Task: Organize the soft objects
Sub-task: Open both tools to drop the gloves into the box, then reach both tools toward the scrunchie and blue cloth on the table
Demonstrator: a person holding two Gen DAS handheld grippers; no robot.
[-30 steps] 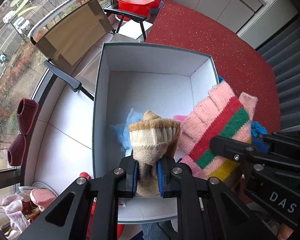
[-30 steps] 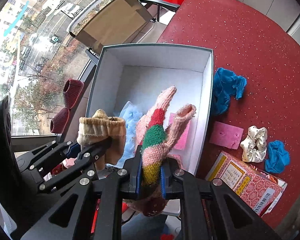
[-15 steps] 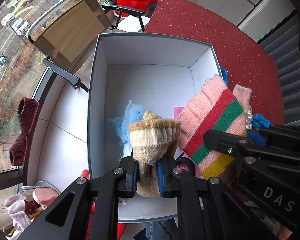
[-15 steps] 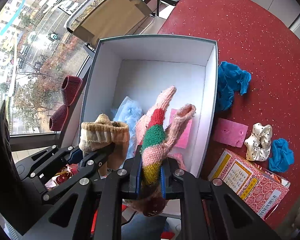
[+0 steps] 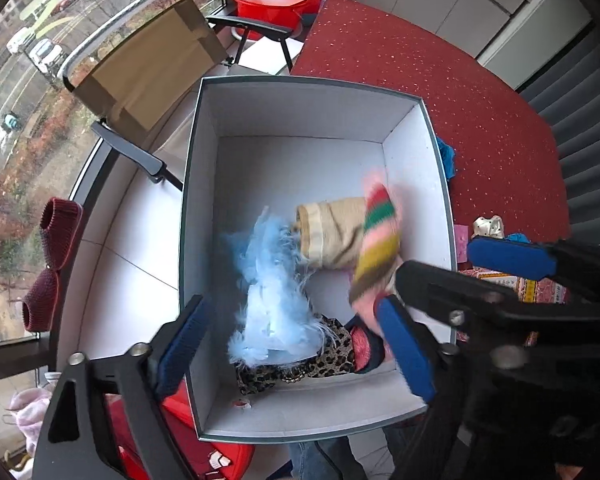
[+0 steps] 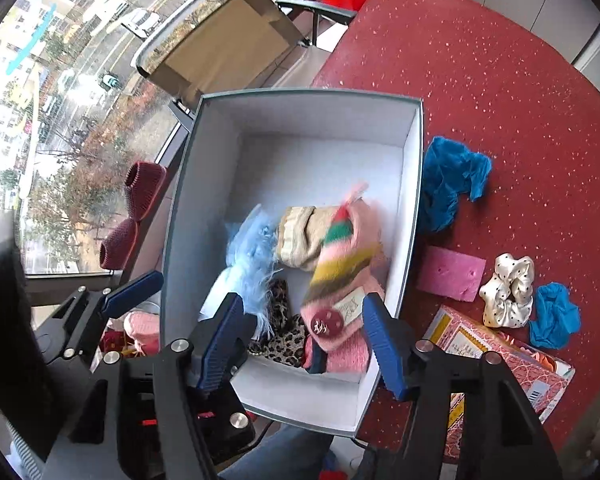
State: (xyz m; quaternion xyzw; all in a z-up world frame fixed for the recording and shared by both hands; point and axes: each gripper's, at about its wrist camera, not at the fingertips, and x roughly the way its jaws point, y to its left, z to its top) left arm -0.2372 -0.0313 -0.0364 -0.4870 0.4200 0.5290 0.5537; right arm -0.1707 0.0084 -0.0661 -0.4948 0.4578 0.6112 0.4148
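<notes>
Both socks have left the grippers since the earlier frames: the beige ribbed knit sock (image 5: pixel 334 234) and the pink knit sock with red, green and yellow stripes (image 6: pixel 342 268) now lie inside the white open cardboard box (image 5: pixel 204 184), below and ahead of the fingers. Jaws of the left gripper (image 5: pixel 292 344) have just been opening and stand wide apart with nothing between them. Jaws of the right gripper (image 6: pixel 304 338) have likewise just been opening; the striped sock lies beneath their gap, blurred, unpressed. Beside the socks rests a fluffy light-blue feathery piece (image 5: pixel 270 280), over a leopard-print fabric item (image 6: pixel 282 334).
</notes>
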